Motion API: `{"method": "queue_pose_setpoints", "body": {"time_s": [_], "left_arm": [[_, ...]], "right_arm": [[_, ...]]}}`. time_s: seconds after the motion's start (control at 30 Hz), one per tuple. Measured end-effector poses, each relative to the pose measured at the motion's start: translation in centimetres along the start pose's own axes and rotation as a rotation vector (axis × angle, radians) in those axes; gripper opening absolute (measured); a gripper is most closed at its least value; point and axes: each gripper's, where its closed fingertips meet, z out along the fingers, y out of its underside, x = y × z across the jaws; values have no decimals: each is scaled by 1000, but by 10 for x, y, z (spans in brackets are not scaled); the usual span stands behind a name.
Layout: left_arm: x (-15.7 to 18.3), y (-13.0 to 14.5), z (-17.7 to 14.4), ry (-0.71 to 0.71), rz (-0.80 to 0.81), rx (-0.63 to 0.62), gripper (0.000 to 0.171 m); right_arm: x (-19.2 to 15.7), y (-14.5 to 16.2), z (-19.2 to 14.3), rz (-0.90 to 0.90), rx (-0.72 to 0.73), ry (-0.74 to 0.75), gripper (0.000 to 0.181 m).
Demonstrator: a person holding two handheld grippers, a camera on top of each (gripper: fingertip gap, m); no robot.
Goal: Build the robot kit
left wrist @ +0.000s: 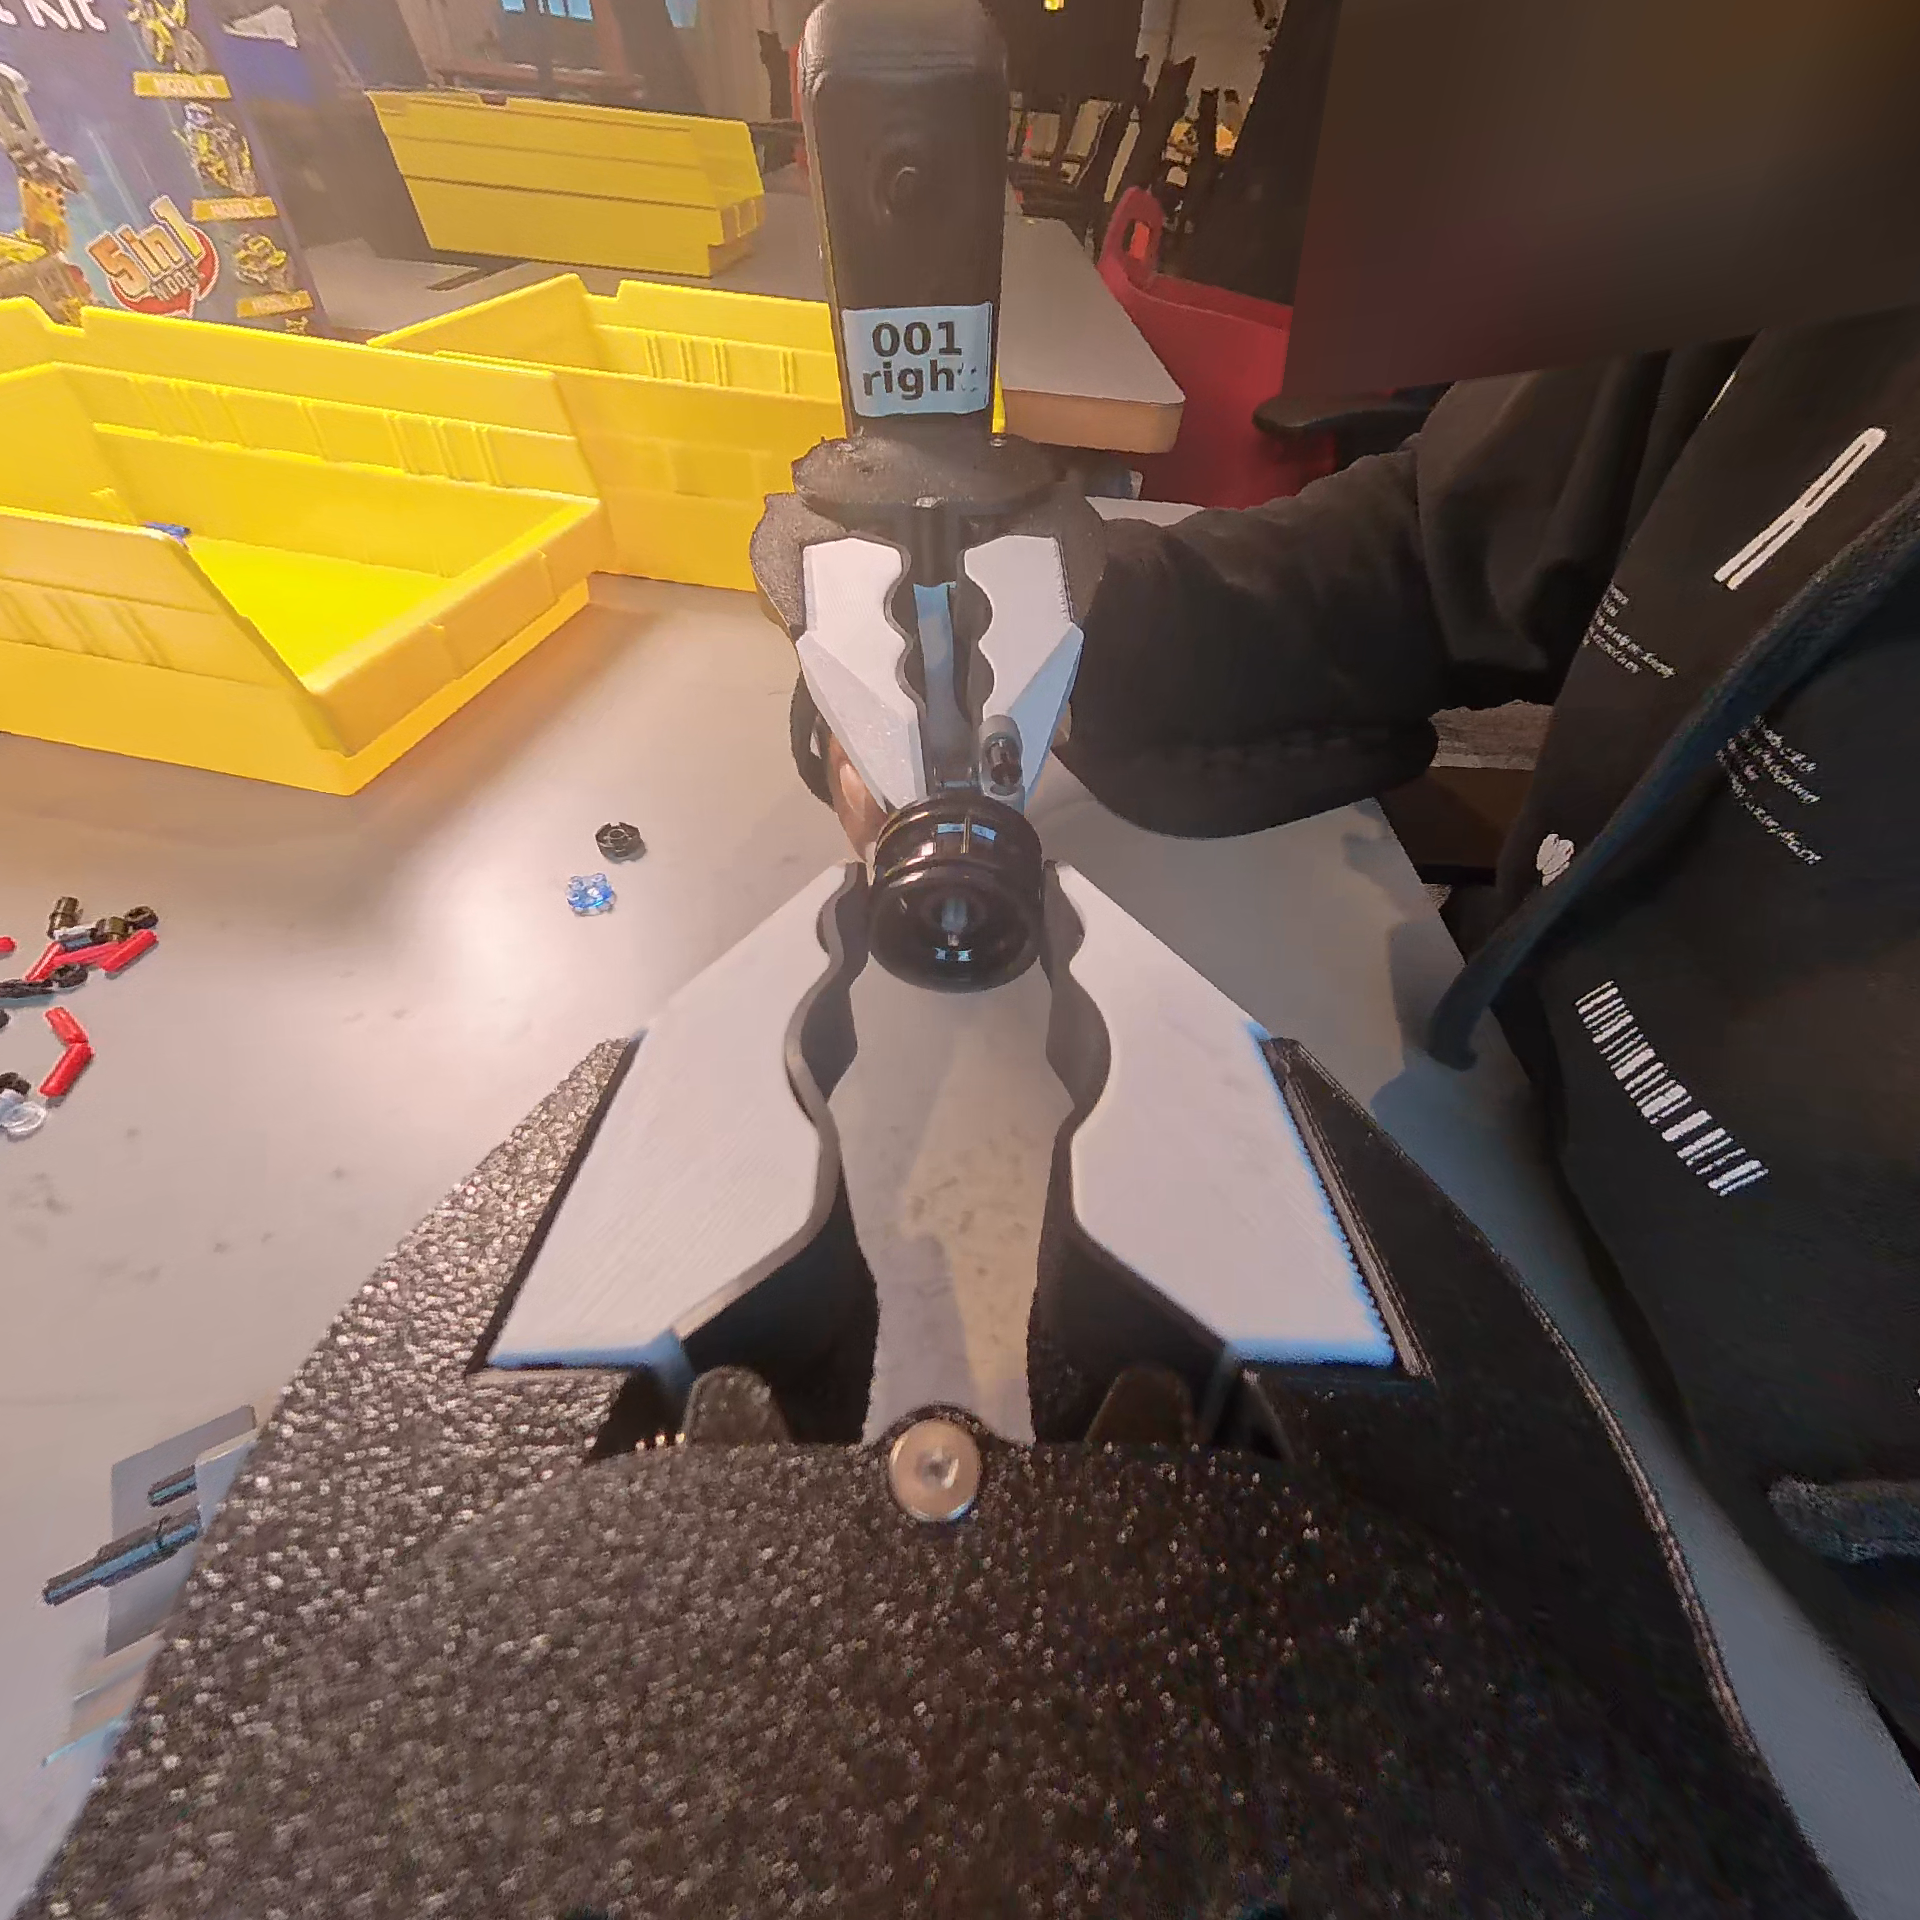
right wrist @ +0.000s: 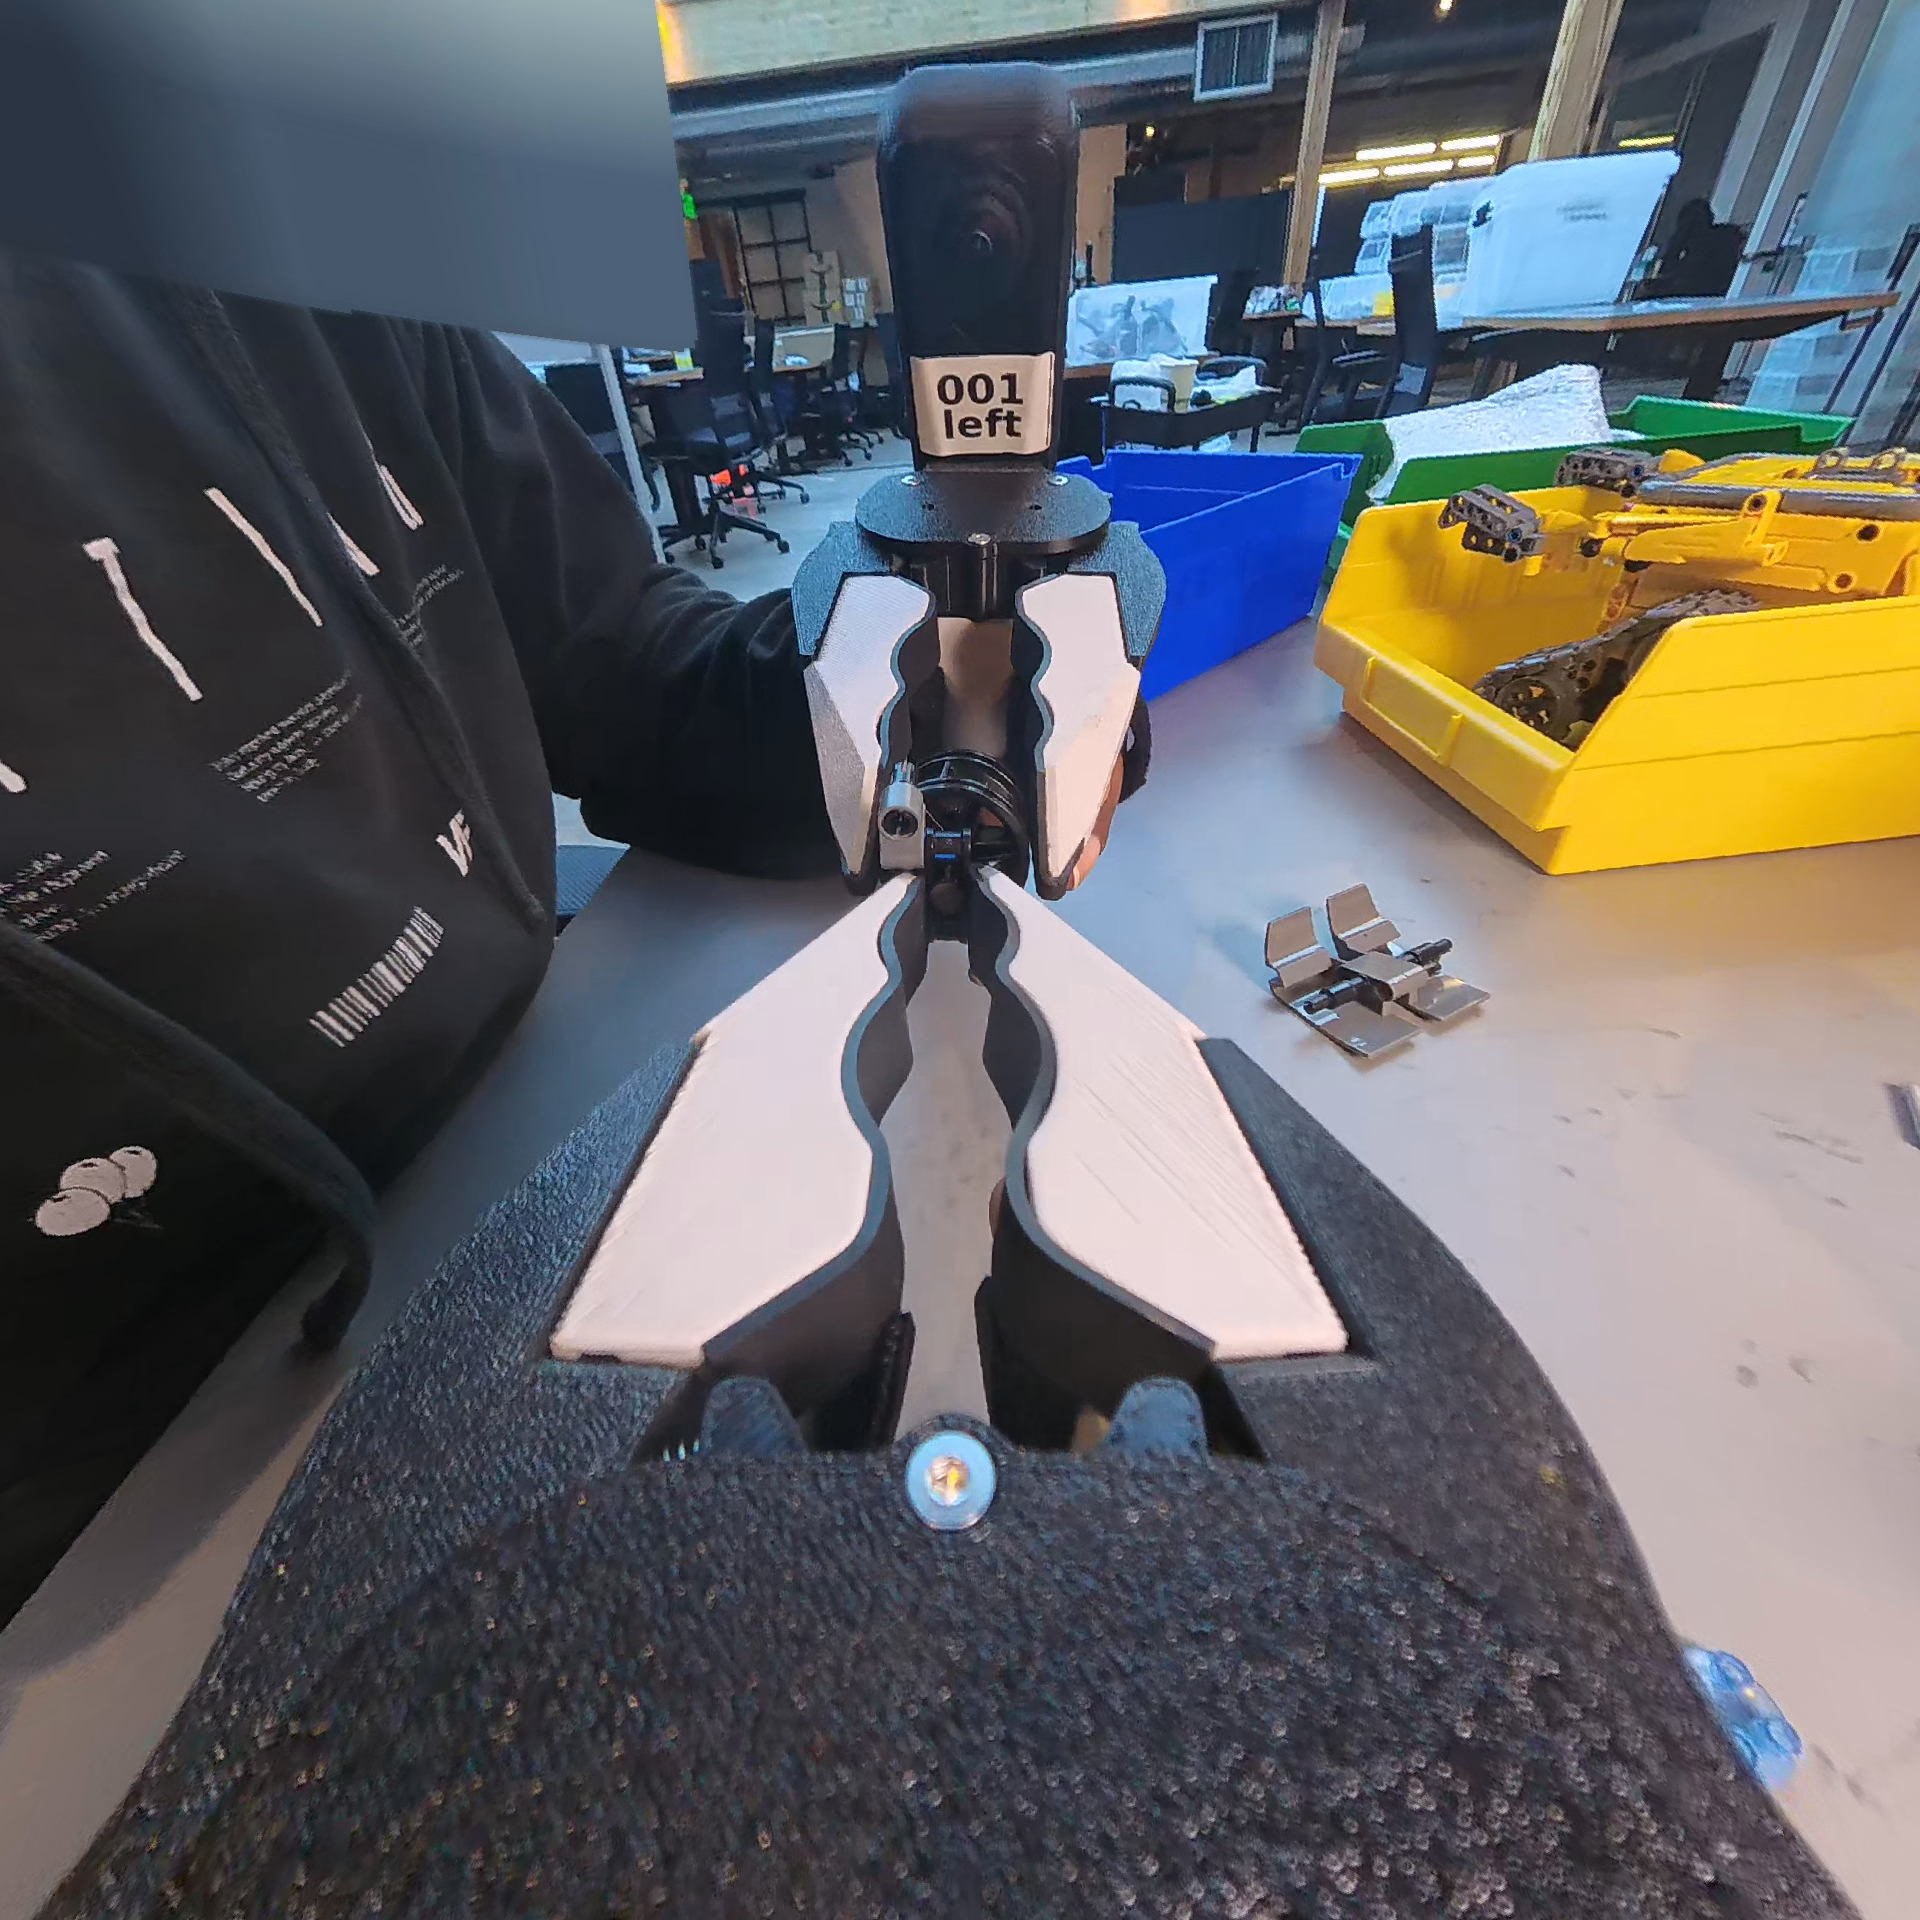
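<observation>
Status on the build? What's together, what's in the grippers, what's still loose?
Done: a tracked yellow model sits in the yellow bin. In hand: the left gripper clamps a black wheel; the right gripper pinches a black axle piece meeting it. Left: red and black pins, a blue stud and grey panels lie loose.

The wheel (left wrist: 954, 914) looked like glossy black plastic; the gripper bodies were rough, pebbled black, the bins (left wrist: 312, 582) smooth yellow plastic, the table (left wrist: 364, 1091) matt grey.

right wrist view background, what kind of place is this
Probably a shared workshop or lab-style office: rows of desks with office chairs behind, parts bins on the grey table, and toy building pieces scattered about.
</observation>
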Motion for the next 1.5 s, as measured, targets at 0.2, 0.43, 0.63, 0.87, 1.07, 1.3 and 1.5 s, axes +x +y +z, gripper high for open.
{"method": "queue_pose_setpoints", "body": {"time_s": [0.2, 0.43, 0.63, 0.87, 1.07, 1.3, 1.5], "left_arm": [[-2, 2, 1, -13, 25, -21, 32], [-6, 13, 1, -2, 10, -36, 32], [-8, 13, 0, 7, -2, -20, 32], [-7, 16, -1, 10, 3, -25, 32], [-7, 16, -2, 18, -3, -22, 32], [-3, 10, -3, 17, 21, 17, 32], [1, 7, -3, 21, 48, 13, 32]], "right_arm": [[2, 3, -1, -7, -22, 2, 7], [6, 13, -1, 18, -55, -8, 6], [7, 13, -1, 22, -53, -8, 6], [6, 15, 0, 2, -64, 2, 6], [6, 16, 1, -11, -76, 2, 6], [4, 7, 10, -106, -61, 64, 13], [0, 3, 11, -142, -70, 77, 10]]}}
